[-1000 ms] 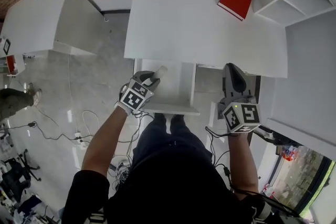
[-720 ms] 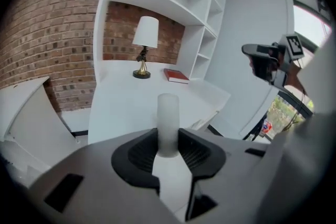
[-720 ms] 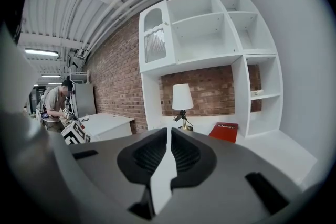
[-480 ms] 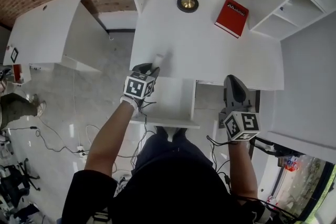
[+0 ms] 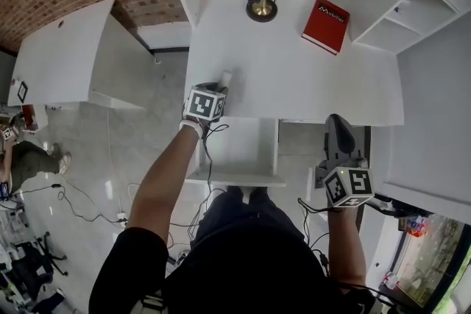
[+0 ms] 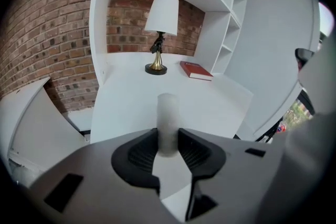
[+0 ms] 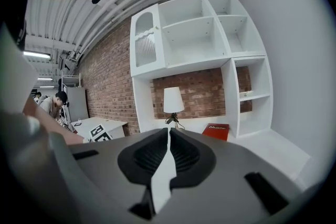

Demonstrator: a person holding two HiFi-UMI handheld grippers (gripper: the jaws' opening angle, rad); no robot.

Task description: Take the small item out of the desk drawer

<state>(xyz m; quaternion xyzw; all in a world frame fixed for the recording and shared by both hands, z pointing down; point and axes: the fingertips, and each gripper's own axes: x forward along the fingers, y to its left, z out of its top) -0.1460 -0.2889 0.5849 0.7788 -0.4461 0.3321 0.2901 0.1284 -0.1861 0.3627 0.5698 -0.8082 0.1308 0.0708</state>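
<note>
Item: the small white cylinder [image 5: 225, 77] is out of the drawer. It stands upright between the pads of the left gripper [image 5: 219, 87], above the front left part of the white desk top [image 5: 294, 70]. In the left gripper view the cylinder [image 6: 168, 122] rises clear of the jaws, and the left gripper [image 6: 168, 145] is clamped on its lower part.

Change noted: one second ago this gripper held the cylinder over the open drawer. Half a second ago it was at the desk's front edge. It has now passed that edge and is over the desk top.

Drawer [image 5: 235, 177]: pulled out, as before. What lies inside cannot be made out.

Right gripper [image 5: 335, 123]: remains to the right of the drawer, in front of the desk edge, in much the same place as earlier. In the right gripper view its jaws are closing and all but together, with nothing between them [image 7: 168, 139].

Surroundings: a lamp [image 5: 262, 5] with a white shade stands at the back of the desk. A red book [image 5: 324, 24] lies to the lamp's right, well apart from the cylinder.
</note>
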